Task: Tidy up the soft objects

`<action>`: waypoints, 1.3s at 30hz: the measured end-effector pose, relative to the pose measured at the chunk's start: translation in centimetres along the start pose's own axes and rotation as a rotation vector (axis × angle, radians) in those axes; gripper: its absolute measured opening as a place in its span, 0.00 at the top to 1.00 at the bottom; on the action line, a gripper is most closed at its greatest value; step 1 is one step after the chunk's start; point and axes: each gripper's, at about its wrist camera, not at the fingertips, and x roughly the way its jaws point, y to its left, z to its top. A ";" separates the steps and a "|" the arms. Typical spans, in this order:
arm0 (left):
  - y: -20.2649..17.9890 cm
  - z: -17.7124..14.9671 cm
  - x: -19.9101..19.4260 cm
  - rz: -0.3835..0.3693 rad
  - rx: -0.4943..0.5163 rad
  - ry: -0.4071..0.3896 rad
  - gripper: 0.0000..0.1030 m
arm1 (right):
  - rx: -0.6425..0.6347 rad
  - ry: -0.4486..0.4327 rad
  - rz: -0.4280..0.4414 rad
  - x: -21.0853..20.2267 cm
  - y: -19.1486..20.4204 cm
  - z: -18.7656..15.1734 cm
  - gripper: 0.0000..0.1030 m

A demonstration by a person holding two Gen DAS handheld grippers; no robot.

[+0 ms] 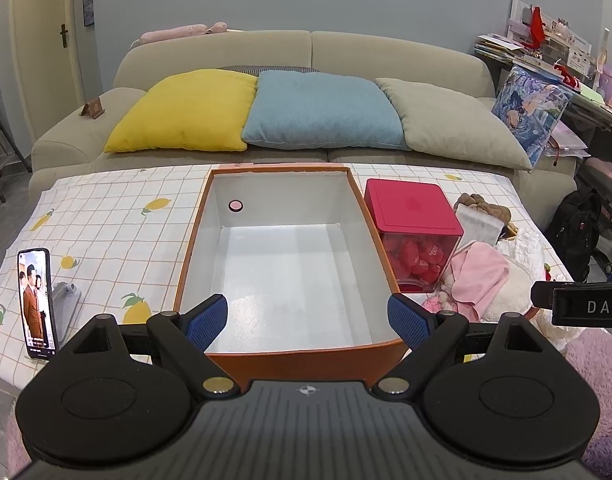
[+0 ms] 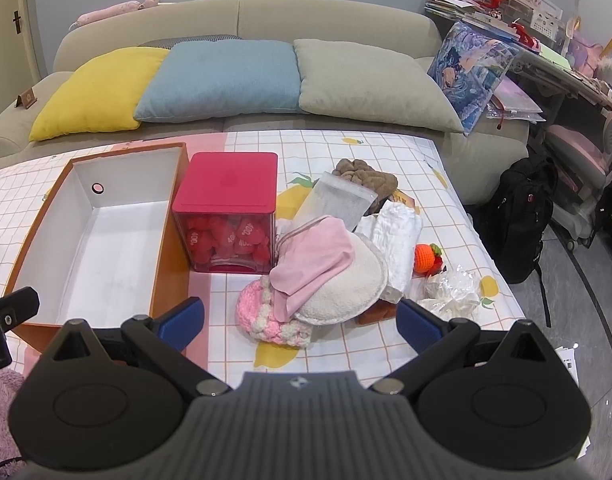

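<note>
An orange box with a white empty inside (image 1: 290, 256) lies on the table; it also shows at the left of the right wrist view (image 2: 106, 240). My left gripper (image 1: 307, 322) is open and empty over the box's near end. A pile of soft things lies right of a red-lidded clear box (image 2: 226, 216): a pink cloth (image 2: 317, 256), a cream round pad (image 2: 353, 284), a pink knitted piece (image 2: 266, 320), a white folded cloth (image 2: 397, 232), a brown plush (image 2: 369, 178), a bagged item (image 2: 337, 198) and an orange crocheted fruit (image 2: 425, 258). My right gripper (image 2: 300, 322) is open and empty just before the pile.
A phone (image 1: 36, 304) stands propped at the table's left edge. The red-lidded box (image 1: 413, 232) holds red hearts. A sofa with yellow, blue and beige cushions (image 1: 317, 110) runs behind the table. A black backpack (image 2: 521, 216) stands on the floor at right. Crinkled clear plastic (image 2: 451, 290) lies near the pile.
</note>
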 end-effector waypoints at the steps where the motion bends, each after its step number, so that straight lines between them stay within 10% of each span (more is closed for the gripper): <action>1: 0.0 0.0 0.0 0.000 0.001 0.000 0.00 | -0.001 0.000 0.000 0.0 0.0 0.0 0.03; 19: -0.3 0.2 0.1 -0.010 0.000 0.009 0.00 | 0.044 0.016 0.020 0.2 -0.7 0.1 0.03; 30: -2.9 2.1 1.0 -0.201 0.108 -0.016 0.01 | 0.246 0.015 0.161 2.1 -6.4 -0.5 0.04; 39: -9.5 3.4 6.8 -0.431 0.255 0.062 0.28 | 0.238 0.007 0.008 6.1 -12.0 -1.6 0.45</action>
